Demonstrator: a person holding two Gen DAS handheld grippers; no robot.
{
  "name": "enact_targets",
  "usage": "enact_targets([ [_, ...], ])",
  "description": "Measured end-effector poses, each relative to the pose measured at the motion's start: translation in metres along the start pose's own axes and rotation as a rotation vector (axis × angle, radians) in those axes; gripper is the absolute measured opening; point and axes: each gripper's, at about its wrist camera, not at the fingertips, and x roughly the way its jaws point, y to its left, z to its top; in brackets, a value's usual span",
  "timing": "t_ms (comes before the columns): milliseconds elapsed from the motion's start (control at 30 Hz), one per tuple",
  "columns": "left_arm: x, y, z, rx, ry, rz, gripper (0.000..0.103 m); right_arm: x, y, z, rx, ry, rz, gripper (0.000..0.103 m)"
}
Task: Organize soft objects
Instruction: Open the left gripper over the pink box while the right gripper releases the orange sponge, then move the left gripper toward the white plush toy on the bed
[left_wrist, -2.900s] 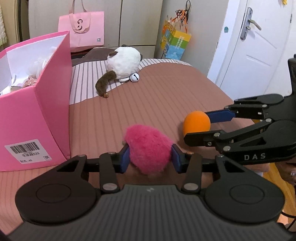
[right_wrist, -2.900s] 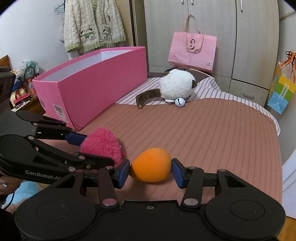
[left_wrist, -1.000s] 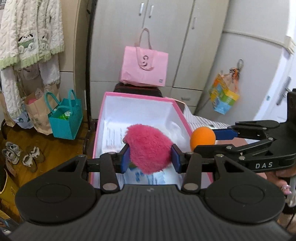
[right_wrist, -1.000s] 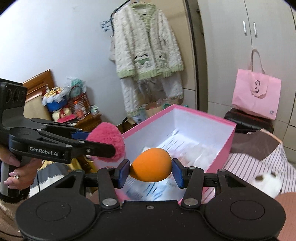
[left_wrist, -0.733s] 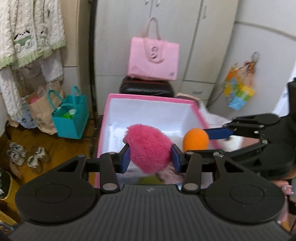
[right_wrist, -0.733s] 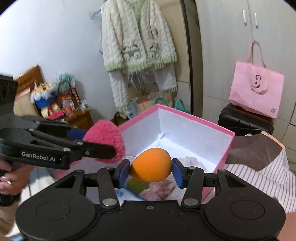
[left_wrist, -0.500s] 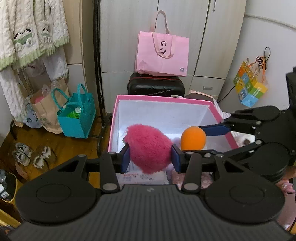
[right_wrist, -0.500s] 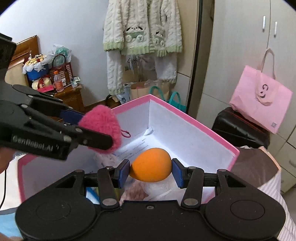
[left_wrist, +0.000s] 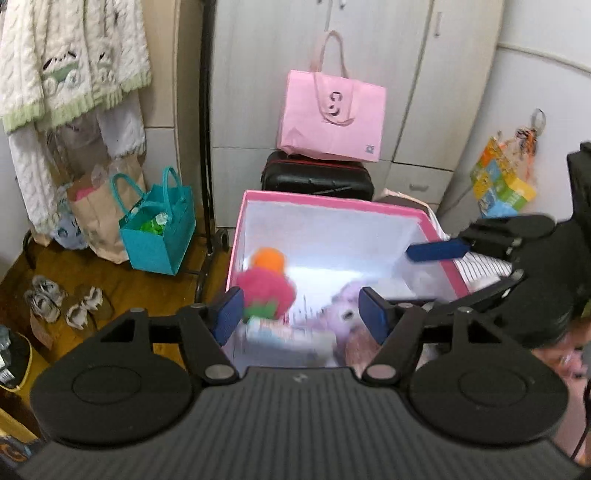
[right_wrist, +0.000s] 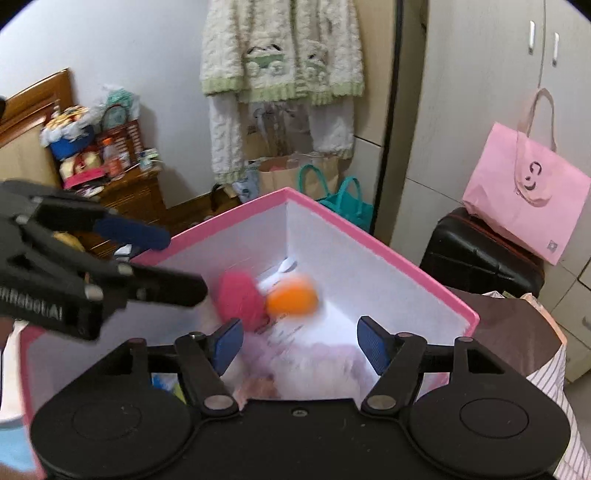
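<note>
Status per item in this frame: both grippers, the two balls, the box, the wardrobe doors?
Left gripper: jaws opening, nothing between the pads.
Right gripper: jaws opening, nothing between the pads.
Pink fluffy ball: released, blurred, inside the box.
Orange ball: released, blurred, inside the box.
Pink box: open, no lid on, soft things inside.
Wardrobe doors: closed.

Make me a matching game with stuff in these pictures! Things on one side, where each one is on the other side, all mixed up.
Things:
1. pink fluffy ball
2. pink paper bag
3. teal tote bag
4. knitted cardigan

Places:
A. on the floor beside the pink box
B. hanging up on the wall side
C. inside the pink box, next to the orange ball
D. on top of the black suitcase

Pairs: 1-C, 2-D, 3-A, 4-B
</note>
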Motion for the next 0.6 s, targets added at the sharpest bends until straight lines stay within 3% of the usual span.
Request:
enact_targets([
  [400, -0.090, -0.027, -0.028, 0.121, -0.027, -0.052, 0.068, -0.108, 0.008, -0.052, 0.128, -0.066, -0.001, 0.074],
  [500, -0.110, -0.038, -0.033, 0.156, -0.036, -0.057, 0.078, -0.135, 0.016, -0.068, 0.120, -0.066, -0.025, 0.075],
  [600, -0.123, -0.048, -0.040, 0.181, -0.030, -0.074, 0.080, -0.162, 0.018, -0.089, 0.146, -0.070, -0.050, 0.077],
])
